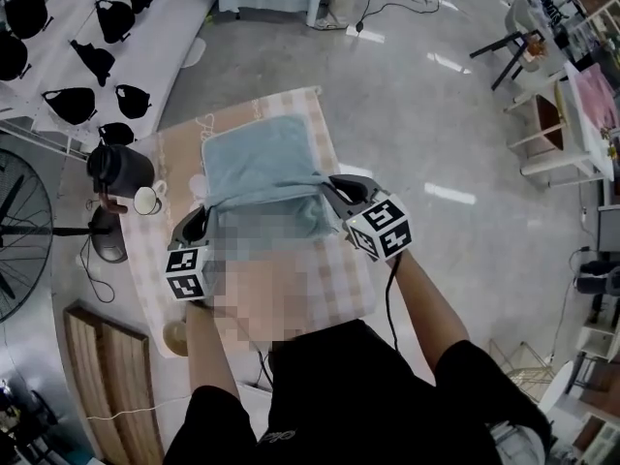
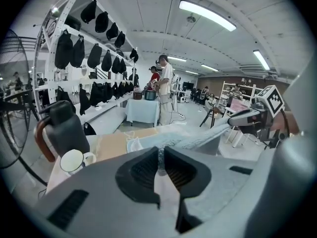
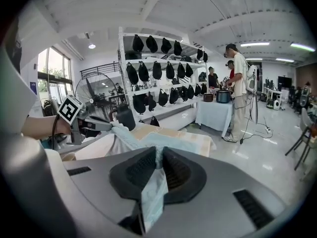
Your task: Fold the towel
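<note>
A light blue towel (image 1: pixel 260 166) lies on a table with a checked cloth (image 1: pixel 334 289), and its near edge is lifted off the cloth. My left gripper (image 1: pixel 204 213) is shut on the towel's near left corner. That corner shows pinched between the jaws in the left gripper view, where the left gripper (image 2: pixel 158 160) holds the towel (image 2: pixel 185 140). My right gripper (image 1: pixel 328 185) is shut on the near right corner. In the right gripper view the right gripper (image 3: pixel 158 158) clamps the towel (image 3: pixel 151 141), and a flap hangs below the jaws. The lifted edge stretches between the two grippers.
A black jug (image 1: pixel 118 168) and a white cup (image 1: pixel 147 200) stand at the table's left edge, close to my left gripper. A fan (image 1: pixel 17 231) and shelves of black bags (image 1: pixel 87 56) are further left. Two people (image 2: pixel 166 83) stand at a far table.
</note>
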The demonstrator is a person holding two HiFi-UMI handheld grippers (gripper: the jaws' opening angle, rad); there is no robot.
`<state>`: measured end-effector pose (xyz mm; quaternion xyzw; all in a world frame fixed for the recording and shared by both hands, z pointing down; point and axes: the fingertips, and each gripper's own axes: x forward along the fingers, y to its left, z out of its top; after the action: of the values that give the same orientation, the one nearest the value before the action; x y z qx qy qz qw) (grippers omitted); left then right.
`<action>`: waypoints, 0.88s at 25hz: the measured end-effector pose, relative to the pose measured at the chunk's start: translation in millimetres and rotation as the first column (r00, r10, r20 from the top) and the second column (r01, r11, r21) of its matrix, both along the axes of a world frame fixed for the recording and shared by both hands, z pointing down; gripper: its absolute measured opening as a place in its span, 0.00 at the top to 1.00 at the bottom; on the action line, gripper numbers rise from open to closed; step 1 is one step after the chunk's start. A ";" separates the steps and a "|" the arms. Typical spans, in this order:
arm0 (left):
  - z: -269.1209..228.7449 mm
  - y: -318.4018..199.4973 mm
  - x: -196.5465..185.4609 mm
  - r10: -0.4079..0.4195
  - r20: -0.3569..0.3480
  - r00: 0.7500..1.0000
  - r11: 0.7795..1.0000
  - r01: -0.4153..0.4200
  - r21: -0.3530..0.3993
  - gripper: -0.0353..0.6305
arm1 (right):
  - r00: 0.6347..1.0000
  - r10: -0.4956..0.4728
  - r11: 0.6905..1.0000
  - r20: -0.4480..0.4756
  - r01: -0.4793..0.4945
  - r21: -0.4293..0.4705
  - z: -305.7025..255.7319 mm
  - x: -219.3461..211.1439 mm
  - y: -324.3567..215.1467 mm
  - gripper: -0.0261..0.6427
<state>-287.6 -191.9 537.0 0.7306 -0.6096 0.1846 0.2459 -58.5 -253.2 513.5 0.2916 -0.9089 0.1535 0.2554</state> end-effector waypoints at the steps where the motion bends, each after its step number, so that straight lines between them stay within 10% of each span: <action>1: 2.7 -9.7 -4.1 0.004 0.000 1.000 1.000 -0.004 0.002 0.89 | 1.000 0.000 1.000 -0.004 0.000 0.000 2.5 -4.4 -9.7 0.90; 22: 63.3 -164.0 -61.4 0.066 -0.010 0.998 0.995 -0.067 -0.067 0.89 | 0.993 0.070 0.997 -0.096 -0.068 0.024 57.8 -60.7 -159.7 0.90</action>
<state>-349.0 -355.9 600.3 0.7424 -0.5775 0.2105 0.2665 -119.2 -413.0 571.3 0.3326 -0.8865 0.1384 0.2905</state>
